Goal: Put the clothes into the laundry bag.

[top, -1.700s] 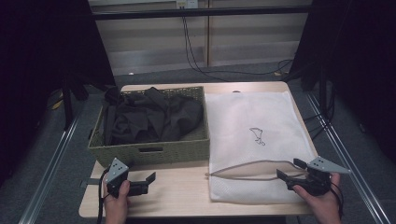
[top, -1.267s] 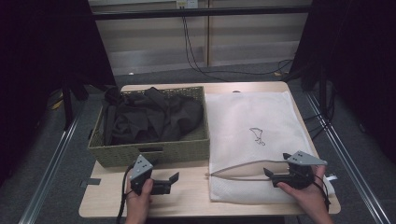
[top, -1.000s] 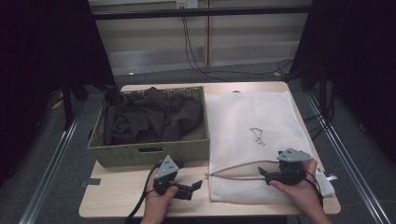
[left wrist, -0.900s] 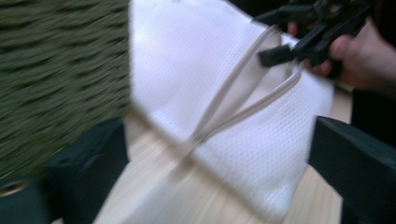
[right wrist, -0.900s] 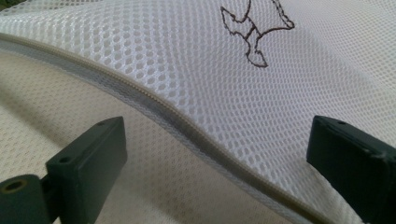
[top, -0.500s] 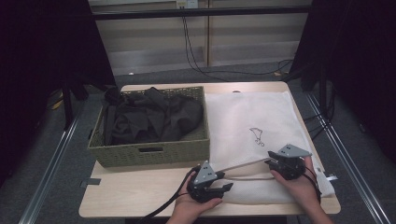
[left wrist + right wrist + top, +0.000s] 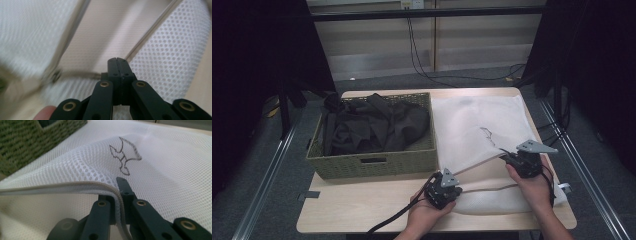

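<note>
I held a gripper in each hand over the white mesh bag [image 7: 477, 125]. The bag lay flat on the right half of the desk [image 7: 362, 210], with its open mouth on my side. A small dark bird shape [image 7: 123, 157] was drawn on top of it.

My right gripper [image 7: 507, 159] was at the right end of the bag's mouth. Its jaws had just been closing, and now they pinched the top edge of the bag. In the right gripper view the zipper edge [image 7: 62, 185] ran in from the left, bent down, and went right in between my two black jaws. The mesh with the bird lay just past the jaw tips. That top edge was lifted a little off the bottom layer, so the mouth stood open.

My left gripper [image 7: 447, 192] was at the left end of the mouth, near the front of the desk. Its jaws had just been closing too, and they were pressed tight together. In the left gripper view the mesh lay all around the jaws and two zipper edges spread apart ahead of them. I could not tell if any cloth was caught between them.

The green woven basket [image 7: 372, 162] sat just left of the bag, and dark clothes [image 7: 372, 125] lay piled in it.
</note>
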The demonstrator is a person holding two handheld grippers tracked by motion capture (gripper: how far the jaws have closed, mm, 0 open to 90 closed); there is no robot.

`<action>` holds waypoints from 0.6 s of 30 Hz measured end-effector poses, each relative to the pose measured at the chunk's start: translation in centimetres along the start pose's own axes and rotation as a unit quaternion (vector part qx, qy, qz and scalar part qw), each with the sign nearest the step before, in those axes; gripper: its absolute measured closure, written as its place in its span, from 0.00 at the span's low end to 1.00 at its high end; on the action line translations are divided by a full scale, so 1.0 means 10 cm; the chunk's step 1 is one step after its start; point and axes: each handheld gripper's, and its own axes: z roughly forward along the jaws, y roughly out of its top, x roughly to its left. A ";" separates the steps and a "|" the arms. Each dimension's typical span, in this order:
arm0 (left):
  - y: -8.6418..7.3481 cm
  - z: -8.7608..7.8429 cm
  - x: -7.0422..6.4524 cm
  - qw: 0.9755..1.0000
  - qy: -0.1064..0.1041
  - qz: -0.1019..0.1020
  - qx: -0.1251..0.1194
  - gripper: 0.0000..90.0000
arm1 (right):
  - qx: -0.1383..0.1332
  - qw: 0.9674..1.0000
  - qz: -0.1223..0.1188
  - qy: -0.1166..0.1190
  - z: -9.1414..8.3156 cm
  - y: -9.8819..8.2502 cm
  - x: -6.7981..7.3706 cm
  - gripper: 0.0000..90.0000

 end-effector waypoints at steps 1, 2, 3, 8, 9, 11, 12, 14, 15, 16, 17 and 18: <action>0.00 -0.02 0.07 1.000 0.014 -0.003 0.005 1.00 | -0.011 1.000 0.007 0.016 -0.04 0.02 -0.04 0.97; 0.00 -0.01 0.09 1.000 0.026 -0.011 -0.001 1.00 | -0.008 0.999 -0.002 0.031 -0.05 0.03 -0.05 0.92; -0.01 -0.03 0.12 1.000 0.029 -0.003 0.004 1.00 | -0.005 0.999 -0.016 0.032 -0.06 0.03 -0.03 0.86; -0.06 -0.05 0.12 0.999 0.037 -0.008 -0.008 1.00 | 0.023 0.998 -0.058 -0.013 -0.06 -0.06 0.01 0.74; -0.06 -0.05 0.12 0.999 0.039 -0.001 -0.005 1.00 | 0.027 0.998 -0.057 -0.015 -0.07 -0.09 0.00 0.74; -0.06 -0.05 0.12 0.999 0.038 -0.002 -0.006 1.00 | 0.034 0.998 -0.056 -0.014 -0.09 -0.14 -0.02 0.81; -0.06 -0.05 0.12 0.999 0.036 -0.011 -0.009 1.00 | 0.036 0.998 -0.059 -0.008 -0.10 -0.15 -0.03 0.88; -0.06 -0.05 0.13 0.999 0.034 -0.010 -0.008 1.00 | 0.031 0.998 -0.051 0.003 -0.14 -0.14 -0.05 0.97; -0.06 -0.06 0.14 0.999 0.031 -0.013 -0.008 1.00 | 0.026 0.998 -0.050 0.004 -0.15 -0.13 -0.06 0.97; -0.06 -0.06 0.14 0.999 0.031 -0.013 -0.008 1.00 | 0.026 0.998 -0.050 0.004 -0.15 -0.13 -0.06 0.97; -0.08 -0.08 0.17 0.999 0.030 -0.007 -0.006 1.00 | 0.012 0.999 -0.044 -0.008 -0.20 -0.08 -0.09 0.98; -0.08 -0.08 0.17 0.999 0.030 -0.007 -0.006 1.00 | 0.005 0.999 -0.038 -0.016 -0.22 -0.05 -0.12 0.98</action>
